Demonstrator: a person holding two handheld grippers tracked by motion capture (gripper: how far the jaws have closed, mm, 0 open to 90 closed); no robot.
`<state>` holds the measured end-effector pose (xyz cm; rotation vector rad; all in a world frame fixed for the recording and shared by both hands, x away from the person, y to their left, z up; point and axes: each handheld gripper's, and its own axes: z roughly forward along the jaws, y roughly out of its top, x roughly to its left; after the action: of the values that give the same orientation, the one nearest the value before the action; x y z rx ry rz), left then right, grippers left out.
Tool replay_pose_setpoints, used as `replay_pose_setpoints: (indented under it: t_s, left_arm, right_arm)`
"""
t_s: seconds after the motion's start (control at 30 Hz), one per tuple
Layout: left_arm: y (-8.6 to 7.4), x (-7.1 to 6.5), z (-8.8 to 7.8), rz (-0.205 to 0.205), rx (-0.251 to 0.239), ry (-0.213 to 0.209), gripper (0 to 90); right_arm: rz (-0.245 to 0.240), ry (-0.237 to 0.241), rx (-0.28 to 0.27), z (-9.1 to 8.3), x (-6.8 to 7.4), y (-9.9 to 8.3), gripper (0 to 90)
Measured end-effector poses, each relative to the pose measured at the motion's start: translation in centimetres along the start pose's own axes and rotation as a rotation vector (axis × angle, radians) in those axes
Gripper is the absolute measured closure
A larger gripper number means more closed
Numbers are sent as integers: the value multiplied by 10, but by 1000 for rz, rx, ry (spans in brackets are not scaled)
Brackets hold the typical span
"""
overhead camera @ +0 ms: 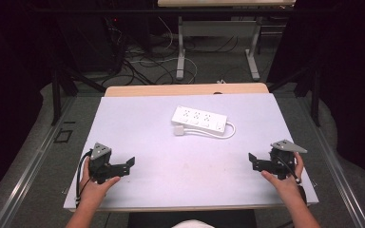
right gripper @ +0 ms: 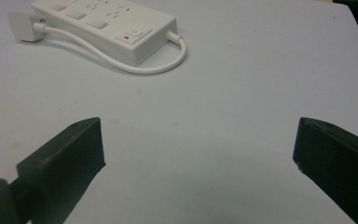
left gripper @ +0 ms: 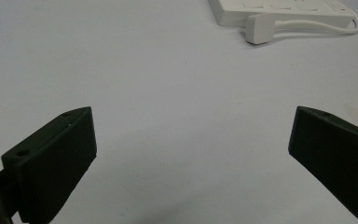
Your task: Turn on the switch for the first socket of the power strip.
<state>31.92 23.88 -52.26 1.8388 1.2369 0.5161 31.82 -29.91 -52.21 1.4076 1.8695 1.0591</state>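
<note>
Nothing had yet been handled: the white power strip lay well ahead of both grippers, its plug beside it. The left gripper and right gripper stood with jaws wide apart and empty, so reaching and grasping were all left to do.

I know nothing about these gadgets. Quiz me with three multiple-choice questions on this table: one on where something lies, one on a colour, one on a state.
1. Where does the power strip lie?
A. Between the two grippers, farther up the table
B. Under the left gripper
C. On the floor

2. What colour is the strip's plug?
A. Black
B. White
C. Red

3. How do the right gripper jaws stand?
A. Shut on the plug
B. Shut on nothing
C. Open, holding nothing

Answers:
1 A: the high view shows it mid-table beyond both grippers.
2 B: plug and cable match the white strip.
3 C: the right gripper view shows wide-apart jaws over bare table.
</note>
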Motion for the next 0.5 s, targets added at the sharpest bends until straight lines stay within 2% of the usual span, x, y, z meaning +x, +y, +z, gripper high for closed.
replay_pose_setpoints:
  t_s: [0.2,0.23,0.27,0.33,0.43,0.5]
  left_arm:
    - [0,-3,0,4,0,-4,10]
    - [0,-3,0,4,0,-4,10]
    - [0,-3,0,8,-3,-1,10]
    - [-1,-3,-1,1,4,-4,10]
    - [-1,-3,-2,-5,-2,2,10]
    - [-1,-2,-2,-6,-2,0,10]
  right_arm:
    - [14,6,-9,-2,3,2,79]
    - [-6,2,-4,-2,3,2,98]
    - [-8,5,-11,-1,4,3,138]
    - [-7,7,-6,0,5,4,157]
    - [-12,23,24,2,7,6,206]
    - [-24,20,13,4,8,6,239]
